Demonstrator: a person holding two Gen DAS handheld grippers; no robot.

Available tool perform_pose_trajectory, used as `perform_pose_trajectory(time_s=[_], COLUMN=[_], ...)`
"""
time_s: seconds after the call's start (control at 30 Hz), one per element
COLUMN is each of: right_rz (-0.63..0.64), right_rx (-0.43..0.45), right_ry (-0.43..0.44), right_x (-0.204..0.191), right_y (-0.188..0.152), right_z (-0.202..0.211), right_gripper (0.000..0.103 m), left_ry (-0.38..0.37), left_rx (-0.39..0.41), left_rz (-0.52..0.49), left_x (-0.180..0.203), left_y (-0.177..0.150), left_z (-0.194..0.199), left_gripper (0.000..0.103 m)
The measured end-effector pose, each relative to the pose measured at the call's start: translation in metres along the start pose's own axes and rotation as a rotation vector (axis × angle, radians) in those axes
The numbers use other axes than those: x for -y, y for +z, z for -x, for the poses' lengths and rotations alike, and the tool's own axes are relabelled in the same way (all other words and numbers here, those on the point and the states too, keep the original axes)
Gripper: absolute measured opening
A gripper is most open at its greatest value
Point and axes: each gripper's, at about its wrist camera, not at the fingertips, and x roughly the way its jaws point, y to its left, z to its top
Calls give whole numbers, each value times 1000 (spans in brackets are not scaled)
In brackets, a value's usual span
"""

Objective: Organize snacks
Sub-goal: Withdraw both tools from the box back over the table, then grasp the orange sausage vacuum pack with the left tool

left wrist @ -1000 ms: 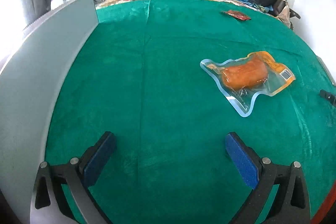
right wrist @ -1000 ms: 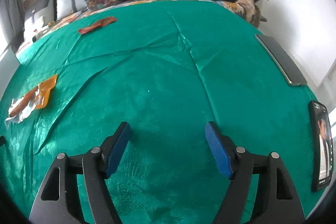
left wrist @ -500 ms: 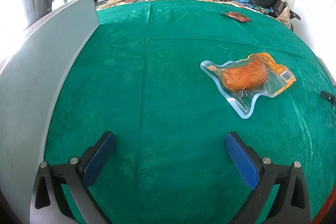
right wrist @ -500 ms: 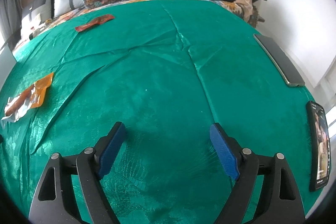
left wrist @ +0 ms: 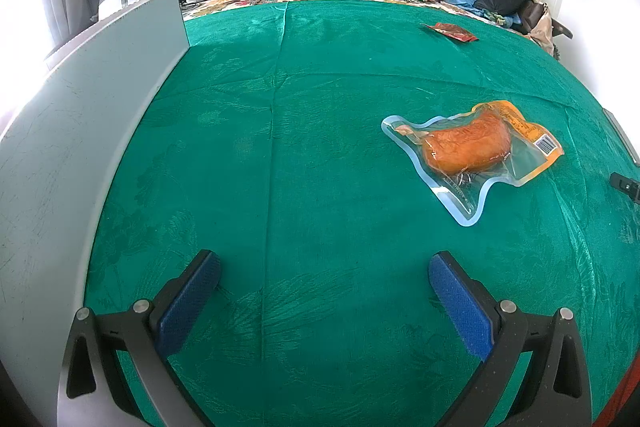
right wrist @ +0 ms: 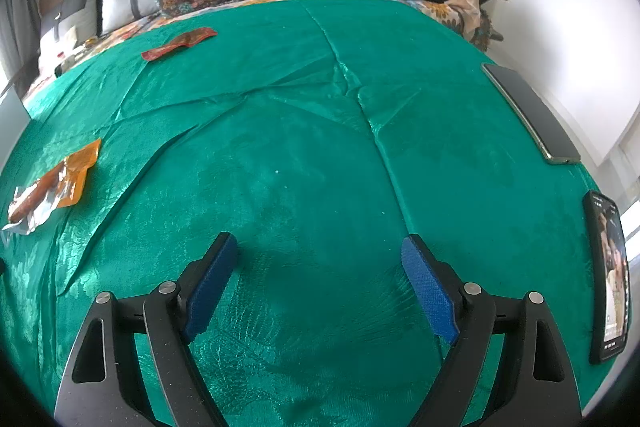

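Left wrist view: orange snack pouch (left wrist: pixel 472 151) lies flat on the green cloth (left wrist: pixel 320 155), ahead and right of the left tongs (left wrist: pixel 324 287), well apart from them. Clear vacuum pack, orange sausage-like piece inside, barcode end pointing to the right. Red snack wrapper (left wrist: pixel 450 31) lies far off near the cloth's back edge, also flat. Both snacks loose and scattered, neither grouped, so sorting looks barely begun, my guess.

Left tongs spread wide, nothing between the blue pads (left wrist: pixel 188 303), hovering over bare cloth and angled down. Grey panel (left wrist: pixel 80 131) stands upright along the left edge; could be a box wall for the snacks, cannot tell.

Right wrist view: right tongs (right wrist: pixel 320 279) also spread wide and empty, over bare cloth near a crease. Pouch (right wrist: pixel 52 187) sits far to their left, wrapper (right wrist: pixel 180 43) far ahead left. Two phones on the right edge, one dark (right wrist: pixel 532 115), one lit (right wrist: pixel 610 275), probably parked clear of the work area.

Wide jaws suit a flat pouch, likely readied for a pick. Left tongs are nearer the pouch.
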Motion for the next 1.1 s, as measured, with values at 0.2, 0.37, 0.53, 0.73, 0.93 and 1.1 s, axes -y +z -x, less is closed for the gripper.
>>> perform_pose_trajectory(time_s=[0.2, 0.37, 0.53, 0.73, 0.93, 1.1], right_rz=[0, 0, 0, 0, 0, 0], right_rx=[0, 0, -1, -1, -1, -1], right_ry=[0, 0, 0, 0, 0, 0], right_x=[0, 0, 0, 0, 0, 0], right_y=[0, 0, 0, 0, 0, 0], right_z=[0, 0, 0, 0, 0, 0], right_gripper=[86, 86, 86, 86, 86, 86], left_ry=[0, 0, -64, -333, -316, -317], left_rx=[0, -3, -99, -181, -281, -316], left_rz=[0, -9, -37, -317, -644, -552], left_x=[0, 1, -5, 44, 120, 128], left_y=[0, 0, 24, 75, 97, 107], left_z=[0, 0, 3, 12, -36, -76], left_gripper=[103, 103, 96, 97, 97, 97])
